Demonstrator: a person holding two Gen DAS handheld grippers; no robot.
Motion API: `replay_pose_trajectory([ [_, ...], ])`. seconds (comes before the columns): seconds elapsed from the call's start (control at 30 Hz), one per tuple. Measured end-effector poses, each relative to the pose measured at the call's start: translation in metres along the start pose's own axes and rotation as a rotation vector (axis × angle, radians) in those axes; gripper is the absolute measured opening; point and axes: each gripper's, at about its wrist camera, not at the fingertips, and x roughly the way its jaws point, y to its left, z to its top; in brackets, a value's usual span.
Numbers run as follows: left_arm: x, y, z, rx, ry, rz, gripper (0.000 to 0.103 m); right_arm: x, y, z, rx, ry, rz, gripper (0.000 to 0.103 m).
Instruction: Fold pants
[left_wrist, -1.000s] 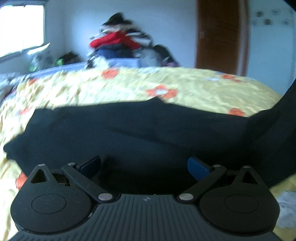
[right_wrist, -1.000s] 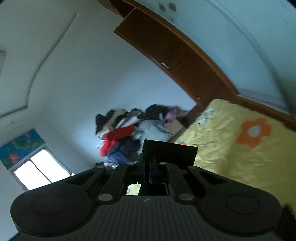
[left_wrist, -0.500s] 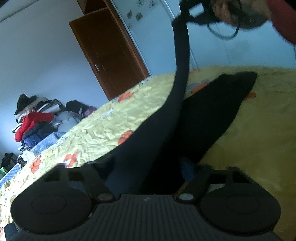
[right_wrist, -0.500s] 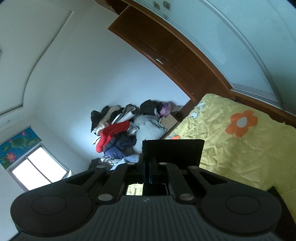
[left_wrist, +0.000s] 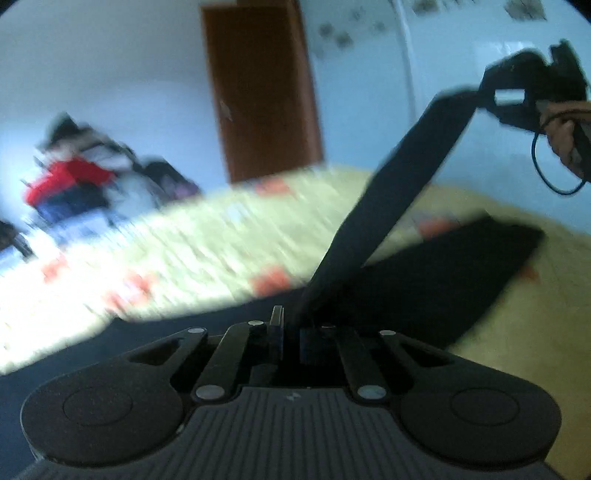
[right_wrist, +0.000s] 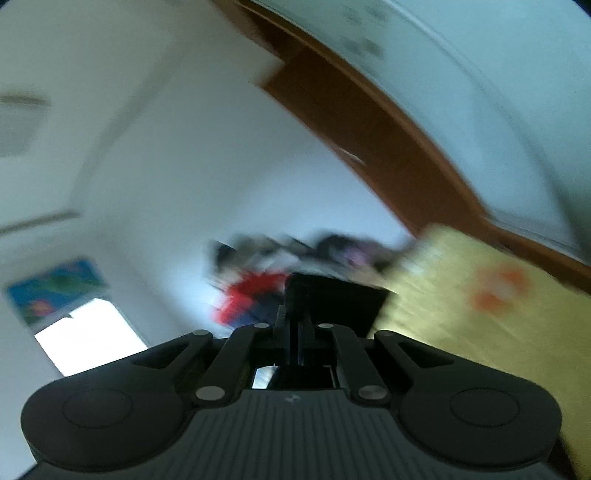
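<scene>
The black pants (left_wrist: 424, 288) lie partly on the yellow flowered bed (left_wrist: 192, 243). One leg (left_wrist: 399, 184) is stretched taut in the air between my two grippers. My left gripper (left_wrist: 291, 328) is shut on the pants near the bed. My right gripper (left_wrist: 517, 92) is raised at the upper right of the left wrist view, shut on the far end of that leg. In the right wrist view the right gripper (right_wrist: 295, 328) is shut on a flap of black pants fabric (right_wrist: 332, 299). Both views are motion-blurred.
A pile of clothes (left_wrist: 85, 177) sits beyond the bed's far end, also in the right wrist view (right_wrist: 258, 288). A brown door (left_wrist: 262, 88) stands behind the bed. A window (right_wrist: 88, 332) is at the left.
My left gripper went from open over the flat pants to shut on them. Both grippers swung, and the leg now stretches between them at a lower slant.
</scene>
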Motion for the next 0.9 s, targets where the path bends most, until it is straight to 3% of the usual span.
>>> replay_pose_trajectory([
  [0.07, 0.004, -0.006, -0.008, -0.018, 0.041, -0.066, 0.009, -0.003, -0.036, -0.013, 0.098, 0.074, -0.139, 0.004],
  [0.1, 0.006, -0.008, -0.010, -0.026, 0.043, -0.070, 0.009, -0.006, -0.052, -0.020, 0.158, 0.093, -0.169, 0.004],
  [0.2, 0.010, 0.007, 0.000, -0.086, 0.021, -0.035, 0.009, 0.004, -0.061, -0.024, 0.192, 0.131, -0.178, 0.004],
  [0.3, 0.001, 0.033, 0.021, -0.204, -0.076, 0.093, 0.009, 0.034, -0.031, -0.009, 0.123, 0.152, -0.113, 0.004],
  [0.4, -0.022, 0.048, 0.037, -0.250, -0.200, 0.151, 0.009, 0.036, 0.015, 0.015, 0.050, 0.033, 0.068, 0.004],
  [0.47, -0.023, 0.041, 0.039, -0.193, -0.186, 0.136, 0.009, 0.017, 0.035, 0.021, -0.037, -0.038, 0.140, 0.004],
  [0.5, -0.020, 0.035, 0.036, -0.166, -0.154, 0.113, 0.008, 0.008, 0.036, 0.019, -0.062, -0.050, 0.127, 0.004],
  [0.63, 0.010, 0.005, 0.003, -0.092, 0.030, -0.026, 0.009, -0.018, -0.021, -0.013, 0.005, 0.045, -0.146, 0.004],
  [0.73, 0.015, -0.011, -0.020, -0.030, 0.101, -0.056, 0.009, -0.041, -0.080, -0.043, 0.135, 0.091, -0.303, 0.004],
  [0.9, 0.015, -0.002, -0.019, -0.050, 0.091, -0.059, 0.009, -0.059, -0.105, -0.065, 0.179, 0.093, -0.356, 0.004],
])
